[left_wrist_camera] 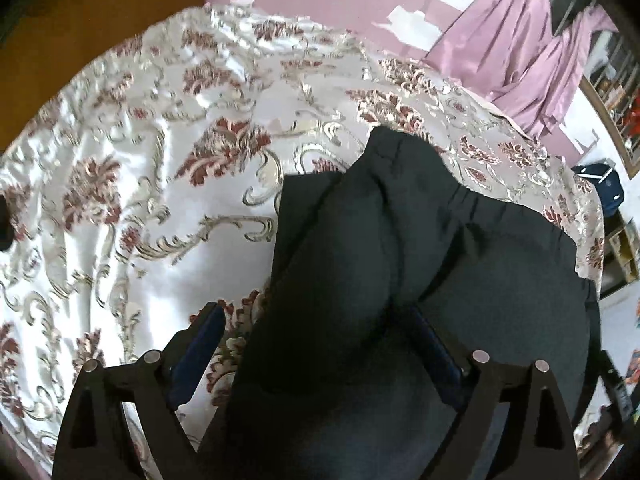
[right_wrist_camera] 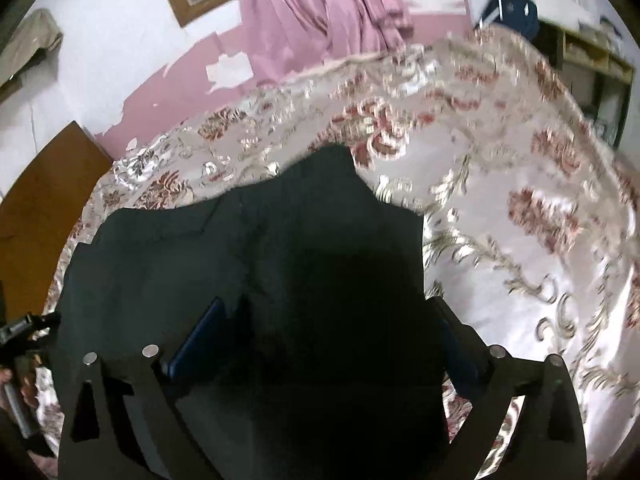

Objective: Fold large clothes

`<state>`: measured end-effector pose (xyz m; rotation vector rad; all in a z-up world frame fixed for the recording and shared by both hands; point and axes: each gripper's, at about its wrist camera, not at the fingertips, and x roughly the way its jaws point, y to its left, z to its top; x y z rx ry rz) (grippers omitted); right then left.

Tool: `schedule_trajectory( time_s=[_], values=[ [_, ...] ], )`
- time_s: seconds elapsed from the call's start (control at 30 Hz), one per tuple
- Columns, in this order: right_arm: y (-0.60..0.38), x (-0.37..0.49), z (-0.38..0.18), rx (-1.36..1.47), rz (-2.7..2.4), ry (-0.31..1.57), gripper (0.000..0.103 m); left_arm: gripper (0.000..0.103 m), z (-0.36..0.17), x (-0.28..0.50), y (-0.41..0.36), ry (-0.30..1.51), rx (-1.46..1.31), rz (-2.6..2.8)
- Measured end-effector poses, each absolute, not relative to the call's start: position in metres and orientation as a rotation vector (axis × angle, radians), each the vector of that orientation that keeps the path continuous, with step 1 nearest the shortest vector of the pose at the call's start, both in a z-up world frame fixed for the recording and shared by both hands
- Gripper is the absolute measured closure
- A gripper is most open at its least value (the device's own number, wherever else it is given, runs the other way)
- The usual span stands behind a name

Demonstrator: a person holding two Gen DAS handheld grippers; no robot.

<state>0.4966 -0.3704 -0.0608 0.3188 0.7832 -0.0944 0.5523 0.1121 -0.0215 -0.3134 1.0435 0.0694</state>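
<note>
A large black garment (left_wrist_camera: 420, 248) with an elastic waistband lies on a floral satin bedspread (left_wrist_camera: 140, 168). In the left wrist view it bulges up between the fingers of my left gripper (left_wrist_camera: 316, 320), whose jaws stand wide apart, the left finger (left_wrist_camera: 208, 340) clear of the cloth and the right one partly under it. In the right wrist view the same black garment (right_wrist_camera: 260, 260) fills the space between the fingers of my right gripper (right_wrist_camera: 332, 320), also spread wide, with the cloth draped over them.
The bedspread (right_wrist_camera: 520, 220) stretches far ahead and sideways. Pink curtains (left_wrist_camera: 520, 52) hang beyond the bed by a window. A wooden headboard (right_wrist_camera: 44, 208) stands at the left. A shelf and a dark blue bag (right_wrist_camera: 512, 12) are past the bed's far corner.
</note>
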Motion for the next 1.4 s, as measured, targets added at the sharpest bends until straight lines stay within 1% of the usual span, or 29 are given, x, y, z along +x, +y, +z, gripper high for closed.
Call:
schedule_trajectory(
  time_s=[0.13, 0.27, 0.43, 0.87, 1.4],
  values=[
    [-0.363, 0.481, -0.043, 0.279, -0.103, 0.72, 0.002, 0.009, -0.007, 0.538, 0.107, 0.965, -0.278, 0.109],
    [-0.356, 0.467, -0.027, 0.253, -0.106, 0.663, 0.002, 0.003, 0.006, 0.52, 0.101, 0.899, -0.254, 0.12],
    [-0.341, 0.447, -0.011, 0.238, -0.101, 0.593, 0.002, 0.001, 0.024, 0.492, 0.087, 0.817, -0.225, 0.108],
    [-0.3, 0.396, 0.015, 0.158, -0.064, 0.5, 0.002, 0.0, 0.066, 0.419, 0.05, 0.632, -0.137, 0.071],
    [-0.271, 0.327, 0.034, 0.103, -0.052, 0.4, 0.002, 0.0, 0.088, 0.334, 0.027, 0.444, -0.09, 0.026]
  ],
)
